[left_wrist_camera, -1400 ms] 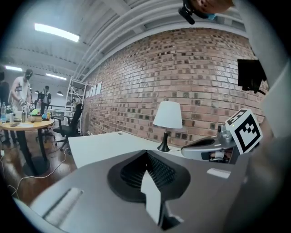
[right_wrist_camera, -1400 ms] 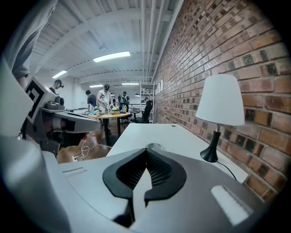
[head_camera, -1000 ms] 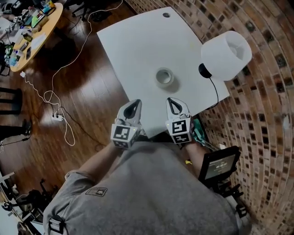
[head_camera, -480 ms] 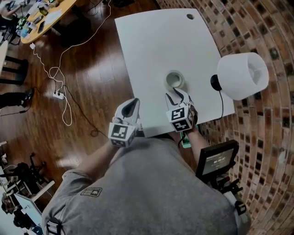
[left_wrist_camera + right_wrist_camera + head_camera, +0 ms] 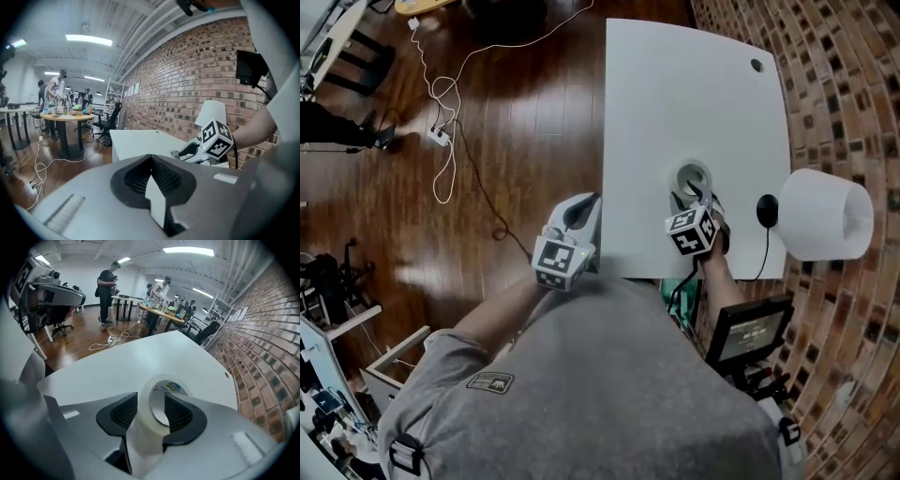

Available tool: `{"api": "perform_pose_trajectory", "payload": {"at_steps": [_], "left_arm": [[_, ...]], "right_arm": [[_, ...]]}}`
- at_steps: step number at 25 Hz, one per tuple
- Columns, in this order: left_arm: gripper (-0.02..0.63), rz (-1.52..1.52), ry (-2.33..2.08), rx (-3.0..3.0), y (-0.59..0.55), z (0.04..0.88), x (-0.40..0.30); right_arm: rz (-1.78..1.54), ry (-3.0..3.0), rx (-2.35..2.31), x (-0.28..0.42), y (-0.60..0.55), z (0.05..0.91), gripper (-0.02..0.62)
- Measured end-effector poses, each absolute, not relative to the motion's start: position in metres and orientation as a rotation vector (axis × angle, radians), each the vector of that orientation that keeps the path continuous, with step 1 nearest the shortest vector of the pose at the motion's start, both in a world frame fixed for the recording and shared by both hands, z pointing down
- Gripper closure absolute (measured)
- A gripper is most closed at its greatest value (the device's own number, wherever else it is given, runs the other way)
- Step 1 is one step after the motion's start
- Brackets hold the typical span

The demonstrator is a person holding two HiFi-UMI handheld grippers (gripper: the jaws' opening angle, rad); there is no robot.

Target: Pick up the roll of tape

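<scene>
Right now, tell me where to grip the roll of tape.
Pinch the near wall of the roll of tape from above: it lies flat on the white table, hole up, so one jaw fits inside, one outside. The right hand-held gripper, jaws just opened, straddles that wall.

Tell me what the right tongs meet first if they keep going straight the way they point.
The roll of tape: the right tongs have just been opening, its wall already between them. Past it, likely the white table.
</scene>
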State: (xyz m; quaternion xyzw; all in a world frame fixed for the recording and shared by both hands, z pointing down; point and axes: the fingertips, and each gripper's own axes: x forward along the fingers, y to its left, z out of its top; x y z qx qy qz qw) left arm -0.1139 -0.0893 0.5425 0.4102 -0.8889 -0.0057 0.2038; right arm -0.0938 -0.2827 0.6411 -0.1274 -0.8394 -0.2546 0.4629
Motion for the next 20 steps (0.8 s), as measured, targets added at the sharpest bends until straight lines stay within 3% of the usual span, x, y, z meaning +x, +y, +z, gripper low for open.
{"api": "perform_pose_trajectory", "payload": {"at_steps": [13, 20], "left_arm": [[0.604, -0.064, -2.522, 0.992, -0.058, 0.55, -0.111], [0.604, -0.056, -2.536, 0.94, -0.05, 0.551, -0.104]], "right_arm": [[-0.669, -1.821, -0.456, -0.096, -0.273, 0.678, 0.393], [-0.736, -1.747, -0.492, -0.094, -0.273, 0.683, 0.427]]}}
